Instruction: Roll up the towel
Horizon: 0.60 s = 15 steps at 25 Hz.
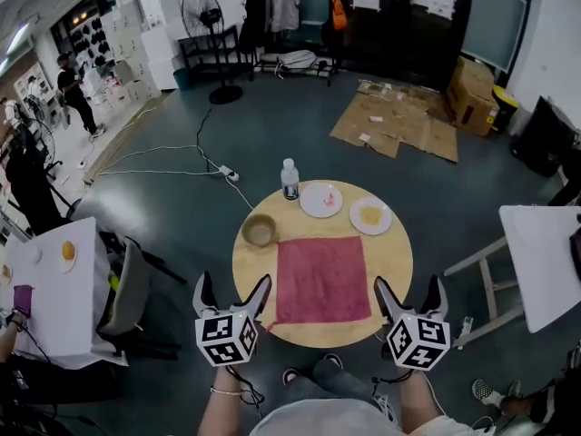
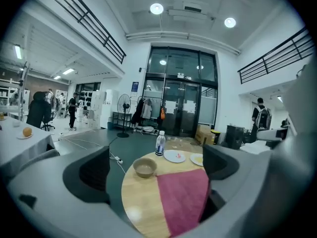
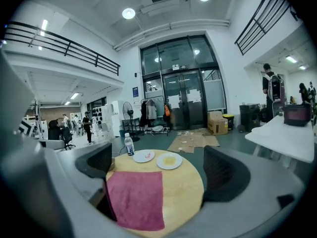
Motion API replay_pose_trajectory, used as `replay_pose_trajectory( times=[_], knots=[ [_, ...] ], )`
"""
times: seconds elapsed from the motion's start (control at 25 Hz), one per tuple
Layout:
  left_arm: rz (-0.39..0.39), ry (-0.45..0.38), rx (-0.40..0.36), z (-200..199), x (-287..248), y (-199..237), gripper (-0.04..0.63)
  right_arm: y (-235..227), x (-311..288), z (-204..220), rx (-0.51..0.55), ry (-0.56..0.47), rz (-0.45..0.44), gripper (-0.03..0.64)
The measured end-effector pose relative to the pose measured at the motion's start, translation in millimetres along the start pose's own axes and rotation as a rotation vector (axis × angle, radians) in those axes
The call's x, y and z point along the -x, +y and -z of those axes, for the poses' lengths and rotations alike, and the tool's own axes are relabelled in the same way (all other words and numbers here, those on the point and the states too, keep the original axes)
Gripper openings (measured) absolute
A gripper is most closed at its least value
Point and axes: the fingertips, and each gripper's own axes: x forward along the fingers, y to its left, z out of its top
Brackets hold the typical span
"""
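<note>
Both wide open and empty, my left gripper (image 1: 233,284) and right gripper (image 1: 409,287) flank the near edge of the towel (image 1: 323,280), flat at frame centre on the table (image 1: 247,266), about equally near each.

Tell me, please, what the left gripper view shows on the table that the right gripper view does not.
Only the left gripper view shows the wooden bowl, by the far left corner of the towel. Only the right gripper view shows the bare table top right of the towel and the whole yellow-topped plate, which the left view cuts off. Both show the towel lying flat, the water bottle, the pink-topped plate, and jaws apart, gripping nothing.
</note>
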Motion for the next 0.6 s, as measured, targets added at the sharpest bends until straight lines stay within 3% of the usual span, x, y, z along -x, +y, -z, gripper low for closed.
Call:
replay_pose_trajectory(
  times=[0.6],
  knots=[
    [0.066, 0.126, -0.012, 45.5, -21.2, -34.4, 0.577, -7.6, -30.1, 24.1, 0.077, 0.122, -0.109, 0.574]
  ],
)
